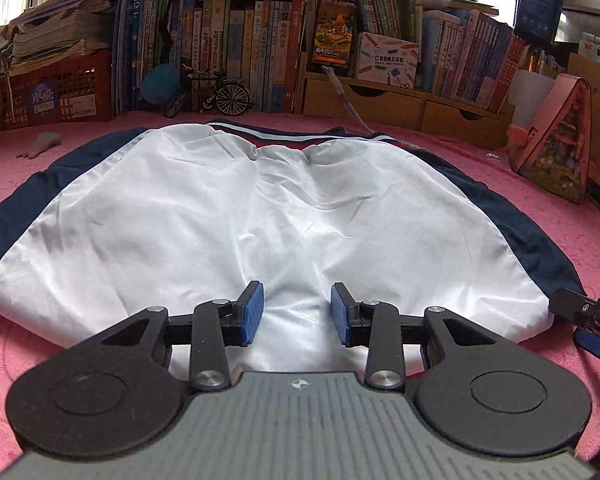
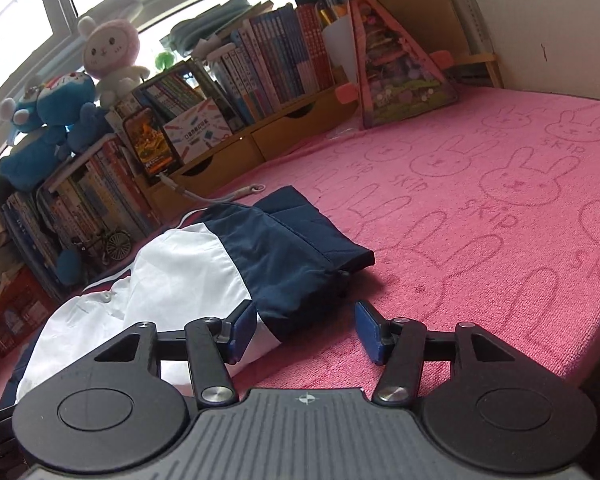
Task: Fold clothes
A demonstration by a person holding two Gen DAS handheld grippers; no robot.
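Jacket (image 1: 284, 216) hem before open left gripper (image 1: 297, 312)

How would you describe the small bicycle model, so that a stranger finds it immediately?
Look at the long row of books behind the pink blanket. The bicycle model stands at their foot, beside a blue ball; only it has spoked wheels.

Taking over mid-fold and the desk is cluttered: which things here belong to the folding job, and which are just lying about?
For the job:
- white and navy jacket, spread on the pink towel
- left gripper, open over the white panel
- right gripper, open at the navy edge

Lying about:
- books
- phone and its cable
- toy bicycle
- plush toys
- pink triangular case
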